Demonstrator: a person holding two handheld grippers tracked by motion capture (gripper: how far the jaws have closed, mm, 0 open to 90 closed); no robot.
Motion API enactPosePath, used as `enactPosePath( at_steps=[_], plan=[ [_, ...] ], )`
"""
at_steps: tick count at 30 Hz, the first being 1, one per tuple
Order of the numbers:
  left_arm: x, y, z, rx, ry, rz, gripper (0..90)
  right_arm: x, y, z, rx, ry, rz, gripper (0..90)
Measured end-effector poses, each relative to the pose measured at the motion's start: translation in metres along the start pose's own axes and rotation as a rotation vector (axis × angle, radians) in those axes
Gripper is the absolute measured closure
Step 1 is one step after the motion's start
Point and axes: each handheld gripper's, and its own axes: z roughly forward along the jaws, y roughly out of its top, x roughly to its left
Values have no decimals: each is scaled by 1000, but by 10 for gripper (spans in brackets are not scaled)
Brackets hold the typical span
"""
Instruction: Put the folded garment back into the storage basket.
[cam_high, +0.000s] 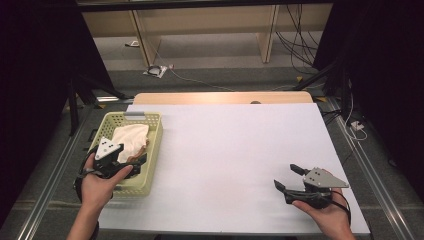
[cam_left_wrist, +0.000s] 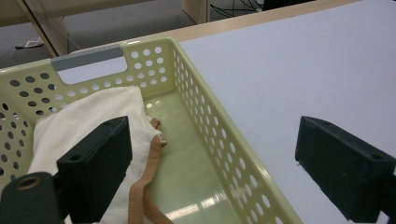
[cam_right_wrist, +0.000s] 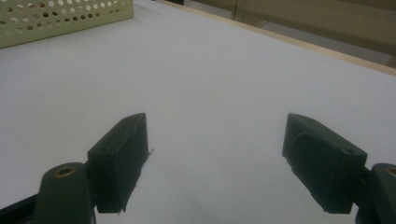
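Observation:
A pale yellow-green perforated basket (cam_high: 153, 145) stands at the left of the white table. Inside it lies a cream cloth (cam_high: 131, 136) with a tan strap. My left gripper (cam_high: 137, 159) hovers at the basket's near right corner, held in a hand. In the left gripper view the left gripper (cam_left_wrist: 212, 126) is open: one jaw is over the cloth (cam_left_wrist: 88, 116), the other outside the basket wall (cam_left_wrist: 205, 121), over the table. The tan strap (cam_left_wrist: 147, 172) trails onto the basket floor. My right gripper (cam_high: 285, 176) rests near the front right of the table, open (cam_right_wrist: 217, 123), with nothing between its fingers.
The white tabletop (cam_high: 240, 145) stretches between the basket and the right hand. A wooden strip (cam_high: 220, 97) borders the far edge. Beyond stand wooden shelf legs and floor cables (cam_high: 300, 45). Metal rails (cam_high: 367, 165) run along both sides. The basket corner (cam_right_wrist: 60, 18) shows in the right gripper view.

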Motion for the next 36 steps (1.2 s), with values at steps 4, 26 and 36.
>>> enactPosePath(
  at_steps=[4, 26, 36],
  plan=[
    [-3, -1, -2, -3, -12, 0, 106, 0, 0, 0, 0, -1, 1, 232],
    [-17, -7, -8, -5, -41, 22, 113, -2, 0, -2, -4, -5, 6, 231],
    [-21, -9, -10, -5, -47, 37, 115, -2, 0, -2, -1, -6, 7, 230]
  ],
)
